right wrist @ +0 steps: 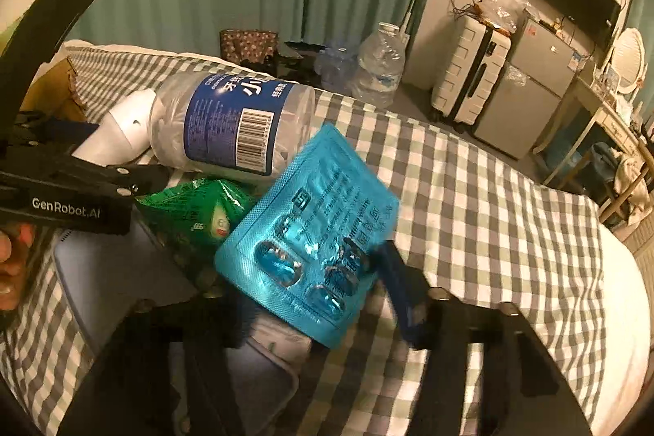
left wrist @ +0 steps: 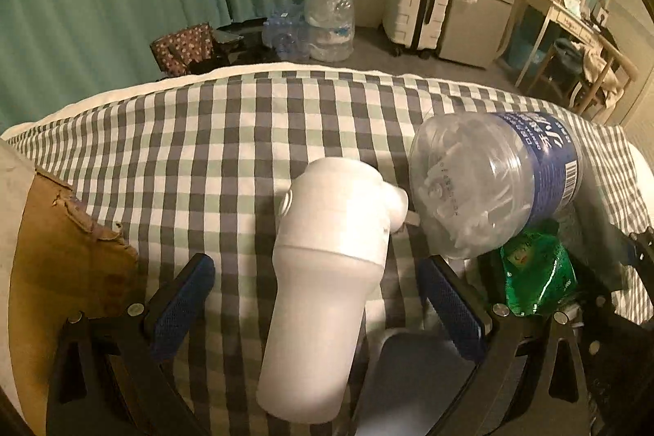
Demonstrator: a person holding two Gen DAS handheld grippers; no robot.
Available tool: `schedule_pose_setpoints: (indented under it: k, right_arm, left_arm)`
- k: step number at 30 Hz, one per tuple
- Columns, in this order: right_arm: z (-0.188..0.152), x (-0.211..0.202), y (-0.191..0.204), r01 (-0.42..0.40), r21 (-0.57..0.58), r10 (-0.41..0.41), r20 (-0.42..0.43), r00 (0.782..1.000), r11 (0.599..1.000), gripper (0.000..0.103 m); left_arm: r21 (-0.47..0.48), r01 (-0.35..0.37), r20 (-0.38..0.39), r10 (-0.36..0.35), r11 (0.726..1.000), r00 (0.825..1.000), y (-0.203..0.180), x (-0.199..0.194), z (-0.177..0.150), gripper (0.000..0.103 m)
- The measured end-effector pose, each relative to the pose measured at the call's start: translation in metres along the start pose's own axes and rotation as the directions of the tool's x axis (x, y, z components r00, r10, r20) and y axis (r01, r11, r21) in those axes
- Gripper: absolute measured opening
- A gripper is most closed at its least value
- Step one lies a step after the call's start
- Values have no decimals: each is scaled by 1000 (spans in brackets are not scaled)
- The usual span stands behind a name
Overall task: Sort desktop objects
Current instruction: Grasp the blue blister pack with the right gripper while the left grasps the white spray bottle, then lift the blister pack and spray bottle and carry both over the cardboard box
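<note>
My left gripper (left wrist: pixel 316 264) stands open around a white handheld device (left wrist: pixel 327 264) that lies on the checked cloth; neither pad touches it. To its right lie a clear jar with a blue label (left wrist: pixel 490 186) on its side and a green packet (left wrist: pixel 535 280). In the right wrist view my right gripper (right wrist: pixel 310 272) is shut on a blue blister pack (right wrist: pixel 314 215), with its fingers (right wrist: pixel 398 280) against the pack's edges. The pack is tilted up over the green packet (right wrist: pixel 196 211) and in front of the jar (right wrist: pixel 233 121). The left finger is dark and blurred.
A torn cardboard box (left wrist: pixel 65 264) stands at the left edge of the cloth. A pale blue container (right wrist: pixel 102 272) lies under the packet. The left gripper's body (right wrist: pixel 65 207) and a hand (right wrist: pixel 10 264) are close at the left. Checked cloth (right wrist: pixel 490 211) extends to the right.
</note>
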State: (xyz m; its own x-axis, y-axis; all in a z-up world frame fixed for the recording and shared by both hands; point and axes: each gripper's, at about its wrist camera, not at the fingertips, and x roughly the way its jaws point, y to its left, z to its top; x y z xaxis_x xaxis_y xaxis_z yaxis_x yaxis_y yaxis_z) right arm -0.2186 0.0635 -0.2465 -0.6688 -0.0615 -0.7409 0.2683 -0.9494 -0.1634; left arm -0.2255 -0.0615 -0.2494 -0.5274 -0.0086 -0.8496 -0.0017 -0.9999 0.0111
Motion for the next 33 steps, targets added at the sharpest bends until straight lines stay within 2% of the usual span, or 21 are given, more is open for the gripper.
schedule_pose_setpoints:
  k: [1, 3, 5, 6, 8, 15, 26, 33]
  right_arm:
    - [1, 0, 0, 1, -8, -1, 10, 1000, 1000, 39]
    - [2, -3, -3, -11, 5, 11, 9, 1000, 1000, 30]
    - [2, -5, -9, -22, 30, 22, 10, 1000, 999, 24]
    - [2, -7, -11, -29, 42, 28, 8, 1000, 999, 17]
    - [2, -11, -16, -26, 60, 26, 4, 1000, 998, 8]
    - [3, -21, -31, -62, 143, 60, 19, 998, 988, 8]
    - [24, -55, -41, -59, 152, 40, 128, 991, 987, 8]
    - [34, -80, -52, -46, 163, 15, 185, 983, 986, 8]
  left_arm:
    - [-1, 2, 4, -2, 1000, 1000, 0, 1, 2, 101]
    - [-2, 10, 23, -10, 1000, 1000, 0, -1, 3, 84]
    - [0, -10, 42, 10, 1000, 999, 1, -6, 6, 47]
    - [-1, -20, 43, 20, 1000, 999, 1, -8, 7, 44]
    - [4, -14, 34, 14, 1000, 999, 1, -9, 8, 44]
    - [20, 11, 17, -11, 1000, 1000, -5, -26, 1, 44]
    - [54, 8, 113, -14, 998, 993, -14, -75, 13, 44]
    - [71, 11, 193, -24, 997, 981, -20, -114, 22, 44]
